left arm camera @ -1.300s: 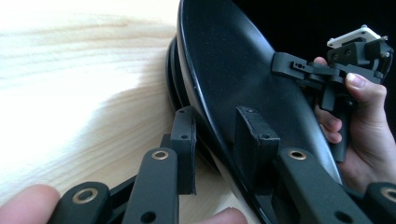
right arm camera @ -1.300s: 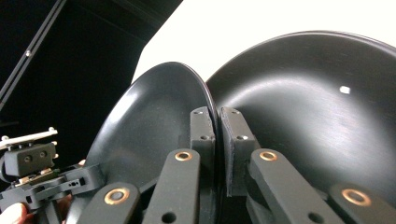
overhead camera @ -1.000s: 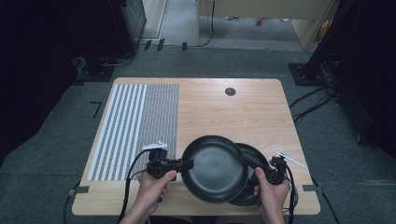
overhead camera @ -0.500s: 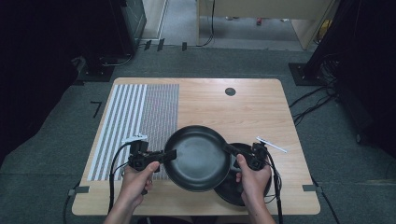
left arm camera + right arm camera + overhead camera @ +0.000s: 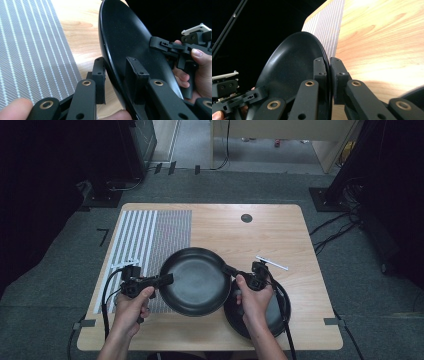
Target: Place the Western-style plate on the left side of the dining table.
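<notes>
A black pan [image 5: 194, 281] is held above the bench [image 5: 280, 232], its rim clamped by the left gripper [image 5: 167, 279] and right gripper [image 5: 235, 272]. A second pan [image 5: 275, 312] is partly hidden beneath.

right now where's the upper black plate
In the high view the upper black plate sits at the table's near middle, gripped between both grippers, overlapping the second dark plate on its right, beside the striped mat.
</notes>
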A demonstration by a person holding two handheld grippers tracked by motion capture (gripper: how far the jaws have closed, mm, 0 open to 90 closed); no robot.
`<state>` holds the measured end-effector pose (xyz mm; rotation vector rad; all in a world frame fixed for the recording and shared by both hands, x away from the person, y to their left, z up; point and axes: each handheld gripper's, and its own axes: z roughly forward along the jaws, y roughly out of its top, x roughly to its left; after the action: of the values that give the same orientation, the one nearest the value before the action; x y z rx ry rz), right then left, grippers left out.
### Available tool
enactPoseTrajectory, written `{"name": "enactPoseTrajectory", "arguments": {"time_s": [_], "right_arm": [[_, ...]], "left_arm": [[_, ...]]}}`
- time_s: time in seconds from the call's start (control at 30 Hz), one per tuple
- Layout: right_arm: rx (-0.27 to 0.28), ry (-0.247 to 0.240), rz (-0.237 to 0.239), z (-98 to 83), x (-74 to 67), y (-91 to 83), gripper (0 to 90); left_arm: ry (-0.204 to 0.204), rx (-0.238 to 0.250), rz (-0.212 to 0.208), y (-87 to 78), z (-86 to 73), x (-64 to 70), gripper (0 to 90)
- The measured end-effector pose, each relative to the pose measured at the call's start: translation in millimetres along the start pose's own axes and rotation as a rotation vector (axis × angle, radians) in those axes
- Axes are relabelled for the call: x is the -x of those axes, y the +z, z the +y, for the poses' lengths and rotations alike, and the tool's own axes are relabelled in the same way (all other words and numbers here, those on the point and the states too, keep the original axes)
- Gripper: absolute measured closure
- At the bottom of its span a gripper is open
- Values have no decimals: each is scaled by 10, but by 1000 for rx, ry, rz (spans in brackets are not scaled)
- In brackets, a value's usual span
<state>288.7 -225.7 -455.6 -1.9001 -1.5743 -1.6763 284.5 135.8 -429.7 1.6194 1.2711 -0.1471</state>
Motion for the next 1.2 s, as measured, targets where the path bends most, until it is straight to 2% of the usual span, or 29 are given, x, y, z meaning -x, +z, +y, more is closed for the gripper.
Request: {"name": "enactPoseTrajectory", "arguments": {"time_s": [0.7, 1.03, 1.2], "right_arm": [[-55, -23, 8, 46, -238, 478, 848], [-77, -27, 15, 61, -305, 718, 847], [-87, -29, 20, 61, -340, 834, 849]], "left_arm": [[-63, 54, 35, -277, 106, -322, 721], [-85, 76, 55, -377, 139, -477, 722], [-108, 92, 50, -425, 152, -590, 727]]}}
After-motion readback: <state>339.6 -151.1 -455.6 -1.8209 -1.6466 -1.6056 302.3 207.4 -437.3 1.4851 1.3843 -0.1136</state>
